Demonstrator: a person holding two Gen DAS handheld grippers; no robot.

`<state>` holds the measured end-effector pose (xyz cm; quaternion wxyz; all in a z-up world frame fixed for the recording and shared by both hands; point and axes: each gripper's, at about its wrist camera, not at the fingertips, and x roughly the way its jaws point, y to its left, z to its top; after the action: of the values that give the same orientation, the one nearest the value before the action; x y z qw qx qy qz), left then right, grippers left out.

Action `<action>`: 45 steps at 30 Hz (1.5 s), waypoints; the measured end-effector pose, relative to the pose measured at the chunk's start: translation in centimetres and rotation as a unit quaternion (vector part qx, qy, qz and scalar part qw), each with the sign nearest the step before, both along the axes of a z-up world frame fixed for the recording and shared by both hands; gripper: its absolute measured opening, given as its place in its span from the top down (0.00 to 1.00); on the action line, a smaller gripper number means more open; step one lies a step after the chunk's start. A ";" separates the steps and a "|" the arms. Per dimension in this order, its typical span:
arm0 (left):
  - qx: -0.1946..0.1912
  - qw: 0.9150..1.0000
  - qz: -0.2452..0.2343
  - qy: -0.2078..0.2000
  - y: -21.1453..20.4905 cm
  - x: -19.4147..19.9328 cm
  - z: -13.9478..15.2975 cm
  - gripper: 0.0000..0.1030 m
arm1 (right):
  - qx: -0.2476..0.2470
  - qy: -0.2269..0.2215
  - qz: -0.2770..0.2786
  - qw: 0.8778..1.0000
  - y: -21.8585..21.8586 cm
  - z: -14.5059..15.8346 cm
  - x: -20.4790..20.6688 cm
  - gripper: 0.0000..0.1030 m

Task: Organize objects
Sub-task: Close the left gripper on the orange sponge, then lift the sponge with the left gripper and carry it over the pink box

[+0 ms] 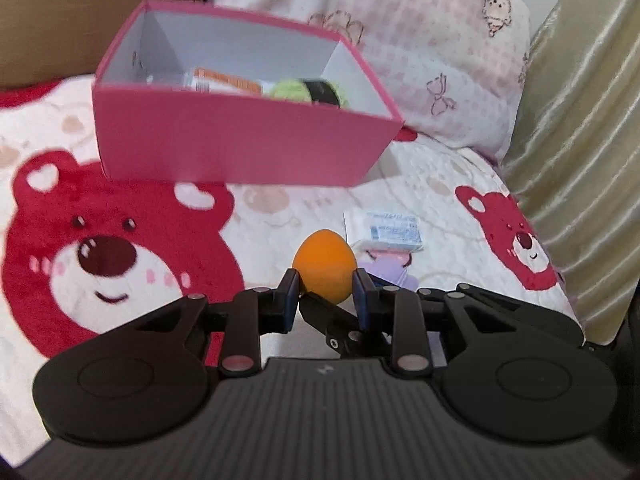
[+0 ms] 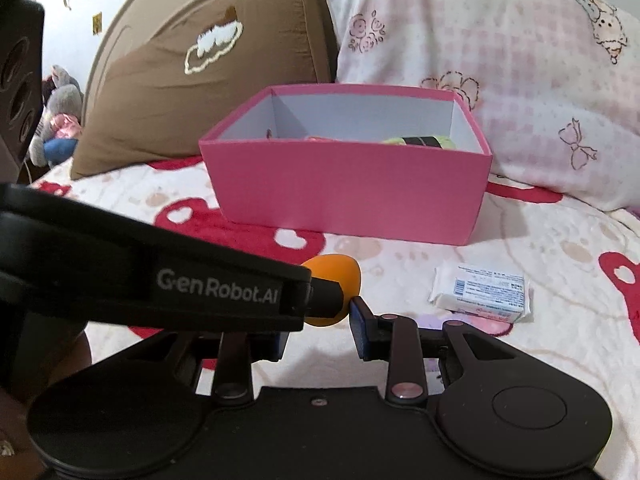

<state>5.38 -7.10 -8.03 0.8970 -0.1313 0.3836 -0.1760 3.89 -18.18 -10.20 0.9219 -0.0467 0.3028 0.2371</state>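
An orange egg-shaped sponge (image 1: 325, 268) (image 2: 340, 270) hangs a little above the bear-print blanket (image 1: 120, 240). My left gripper (image 1: 326, 292) is shut on it, one pad against each side. In the right wrist view the left gripper's finger (image 2: 324, 298) crosses in from the left and covers part of the sponge. My right gripper (image 2: 320, 320) is shut on the same sponge. Its right pad (image 2: 359, 316) touches the sponge's edge, while its left finger is hidden behind the left gripper. Beyond stands an open pink box (image 1: 240, 140) (image 2: 348, 192).
The box holds an orange-and-white packet (image 1: 228, 80) and a green-and-black item (image 1: 312, 90). A white tissue pack (image 1: 384, 230) (image 2: 480, 290) lies on a purple-pink item (image 1: 392, 270) to the right. Behind are a brown pillow (image 2: 180, 92) and a pink one (image 2: 520, 80); a curtain (image 1: 580, 160) hangs right.
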 end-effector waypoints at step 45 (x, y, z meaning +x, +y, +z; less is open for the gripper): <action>0.053 0.998 -0.020 0.002 2.5 3.0 16.8 0.75 | -0.013 0.019 0.094 0.995 2.3 15.4 3.6 0.65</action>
<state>8.34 -4.56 8.72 0.8981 -0.0761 0.3971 -0.1732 7.51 -15.88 5.20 0.8886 -0.0827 0.3180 0.3200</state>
